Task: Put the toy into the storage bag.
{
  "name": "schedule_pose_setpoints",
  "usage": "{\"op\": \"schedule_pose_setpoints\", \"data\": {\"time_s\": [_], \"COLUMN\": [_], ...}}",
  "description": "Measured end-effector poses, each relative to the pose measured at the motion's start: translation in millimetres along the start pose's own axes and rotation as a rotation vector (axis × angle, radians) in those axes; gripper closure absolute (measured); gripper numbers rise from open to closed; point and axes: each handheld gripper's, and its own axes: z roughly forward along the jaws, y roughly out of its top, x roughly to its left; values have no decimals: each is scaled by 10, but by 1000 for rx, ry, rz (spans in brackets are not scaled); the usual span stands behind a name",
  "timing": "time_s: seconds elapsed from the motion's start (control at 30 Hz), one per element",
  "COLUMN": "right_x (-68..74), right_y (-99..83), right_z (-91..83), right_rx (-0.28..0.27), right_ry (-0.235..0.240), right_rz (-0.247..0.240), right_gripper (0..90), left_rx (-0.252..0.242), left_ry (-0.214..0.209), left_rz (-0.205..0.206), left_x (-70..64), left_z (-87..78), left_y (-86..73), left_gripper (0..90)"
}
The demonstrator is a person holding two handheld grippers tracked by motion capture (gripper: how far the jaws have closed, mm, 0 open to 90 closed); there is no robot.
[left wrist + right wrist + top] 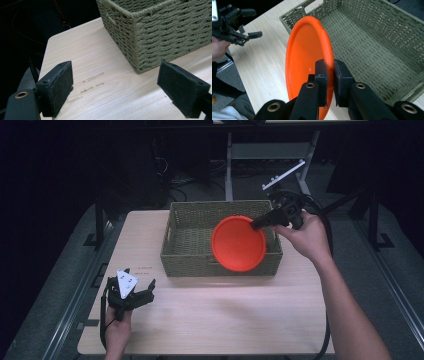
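Right gripper [329,75] jaws clamp rim of orange plate [238,243], tilted over basket [200,265] near wall. Lower flat, you clear rim first. Left gripper [131,295] jaws wide, empty, resting on table [225,315].

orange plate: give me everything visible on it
The orange plate is round and shallow with a raised rim, plain bright orange with a smooth, slightly glossy look like plastic, and nothing is on it. It is held tilted up on edge, not lying flat, over the near right part of the woven basket. The right gripper is shut on its rim, one jaw on each face. Whether its lower edge touches the basket is unclear.
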Motion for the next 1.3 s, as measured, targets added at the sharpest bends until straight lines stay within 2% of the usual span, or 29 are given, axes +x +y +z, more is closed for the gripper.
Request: {"op": "schedule_pose_setpoints", "data": {"time_s": [0.33, 0.57, 1.13, 1.3], "right_x": [-72, -180, -359, -452], "right_y": [167, 276, 338, 338], "right_z": [-41, -1, 93, 119], "right_rx": [-13, -20, -8, -14], "right_ry": [-13, -20, -46, -52], "right_rz": [10, 31, 78, 109], "right_gripper": [821, 821, 821, 821], "left_rx": [6, 10, 9, 0], "left_ry": [3, 3, 6, 9], "left_rz": [5, 5, 4, -1], "left_x": [14, 20, 26, 28], "left_z": [-4, -10, -15, -13], "left_y": [-3, -3, -4, -8], "left_gripper": [128, 128, 128, 128]}}
